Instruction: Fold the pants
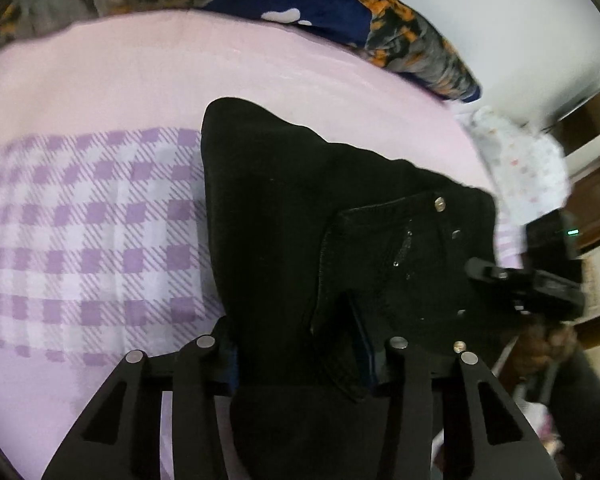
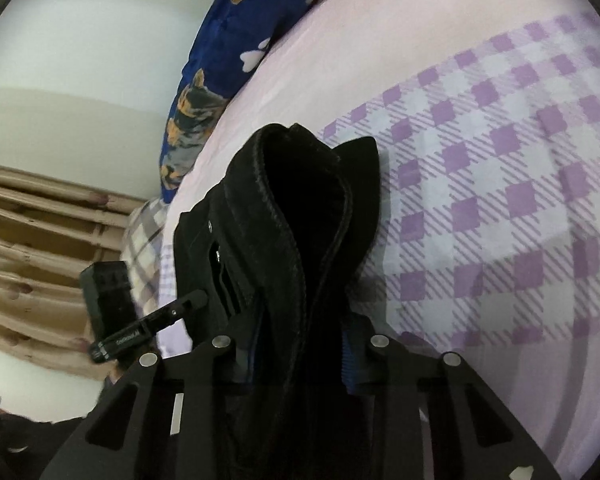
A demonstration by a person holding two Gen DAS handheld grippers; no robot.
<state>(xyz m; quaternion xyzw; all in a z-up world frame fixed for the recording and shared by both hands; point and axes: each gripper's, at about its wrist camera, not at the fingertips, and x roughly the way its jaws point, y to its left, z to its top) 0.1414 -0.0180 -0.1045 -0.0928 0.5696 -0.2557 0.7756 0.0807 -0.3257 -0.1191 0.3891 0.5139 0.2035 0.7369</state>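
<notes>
The black pants (image 1: 284, 208) hang bunched over the pink and purple-checked bed sheet (image 1: 92, 232). My left gripper (image 1: 300, 360) is shut on the black cloth, near the metal rivets and a pocket flap. In the right wrist view my right gripper (image 2: 300, 352) is shut on a thick fold of the pants (image 2: 296, 208), whose waistband edges stand up ahead of the jaws. The right gripper also shows at the right edge of the left wrist view (image 1: 528, 288), at the pants' edge. The left gripper shows at the left of the right wrist view (image 2: 148, 328).
A dark blue patterned blanket (image 1: 320, 4) lies along the far side of the bed, also in the right wrist view (image 2: 220, 68). A white spotted cloth (image 1: 524, 168) lies at the bed's right. Wooden furniture (image 1: 592, 196) and beige curtains (image 2: 40, 240) stand beyond the bed.
</notes>
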